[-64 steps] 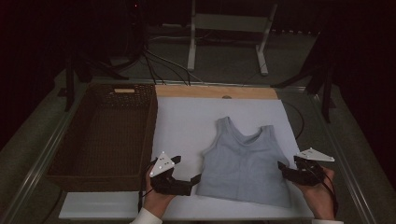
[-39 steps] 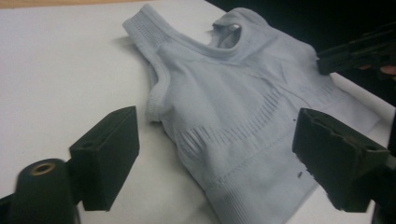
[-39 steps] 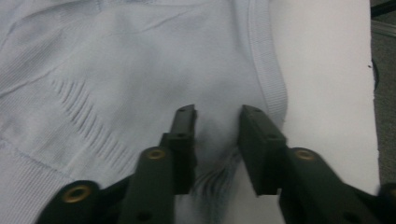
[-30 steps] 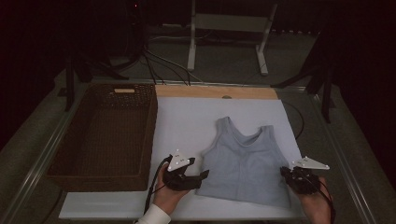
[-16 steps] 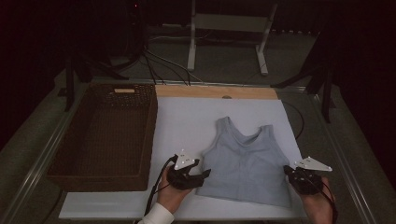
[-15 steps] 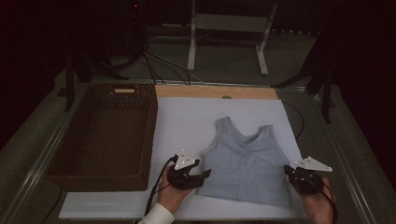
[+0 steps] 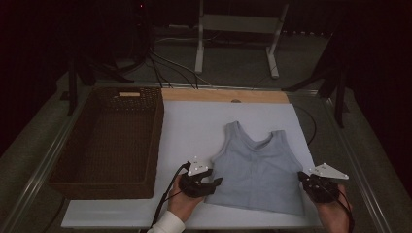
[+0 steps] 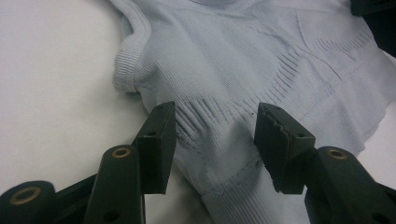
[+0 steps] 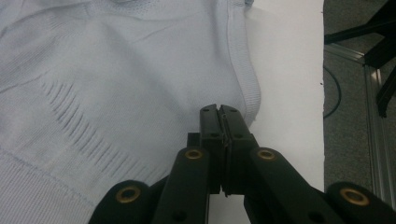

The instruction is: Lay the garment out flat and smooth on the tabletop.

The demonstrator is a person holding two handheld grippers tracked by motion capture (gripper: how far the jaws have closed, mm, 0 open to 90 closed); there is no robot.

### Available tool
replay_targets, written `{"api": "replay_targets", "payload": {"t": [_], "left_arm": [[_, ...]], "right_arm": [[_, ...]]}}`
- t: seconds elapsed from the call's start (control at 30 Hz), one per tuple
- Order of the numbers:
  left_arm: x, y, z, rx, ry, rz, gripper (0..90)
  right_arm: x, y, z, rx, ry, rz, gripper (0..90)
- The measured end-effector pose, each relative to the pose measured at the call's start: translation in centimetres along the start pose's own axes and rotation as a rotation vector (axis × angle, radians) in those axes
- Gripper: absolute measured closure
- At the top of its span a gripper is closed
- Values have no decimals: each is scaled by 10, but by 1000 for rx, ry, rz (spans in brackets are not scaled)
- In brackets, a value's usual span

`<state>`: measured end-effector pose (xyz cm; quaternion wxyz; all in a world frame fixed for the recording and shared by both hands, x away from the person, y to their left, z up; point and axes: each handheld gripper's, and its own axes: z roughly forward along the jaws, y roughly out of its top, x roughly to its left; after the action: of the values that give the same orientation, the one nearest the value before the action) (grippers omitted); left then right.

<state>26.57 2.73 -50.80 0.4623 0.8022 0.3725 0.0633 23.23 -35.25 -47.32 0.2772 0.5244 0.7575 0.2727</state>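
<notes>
The high view looks forward and down over the whole worktop (image 7: 194,126). Both gripper views sit low and close, sharing the pale vest (image 8: 261,70) lying lower right in the high frame.

We see a pale blue vest (image 8: 261,70) of matt ribbed knit cloth; a brown woven wicker basket (image 7: 109,141), rough; a smooth matt white sheet (image 7: 194,126) w/ a bare wood strip (image 7: 223,95) behind; grippers' jaws matt black plastic, brass-look inserts.
</notes>
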Motion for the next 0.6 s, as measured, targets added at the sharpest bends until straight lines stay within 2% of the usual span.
{"api": "replay_targets", "payload": {"t": [0.2, 0.27, 0.4, 0.43, 0.47, 0.6], "left_arm": [[2, 0, 1, 10, 0, -19, 500], [1, 0, 1, 17, -15, -17, 560], [0, -1, 2, 32, -43, -11, 766], [-2, -1, 3, 40, -48, -4, 766], [-2, -1, 3, 38, -49, -2, 845], [-3, 0, -1, 35, -61, -1, 882]], "right_arm": [[1, -1, -2, -6, -3, -13, 890], [2, 0, -3, -5, -8, -22, 890], [4, 0, -4, -5, -6, -30, 890], [4, 0, -4, -4, -5, -32, 889], [5, 0, -5, -3, -4, -33, 889], [6, 0, -8, -6, -3, -42, 889]]}}
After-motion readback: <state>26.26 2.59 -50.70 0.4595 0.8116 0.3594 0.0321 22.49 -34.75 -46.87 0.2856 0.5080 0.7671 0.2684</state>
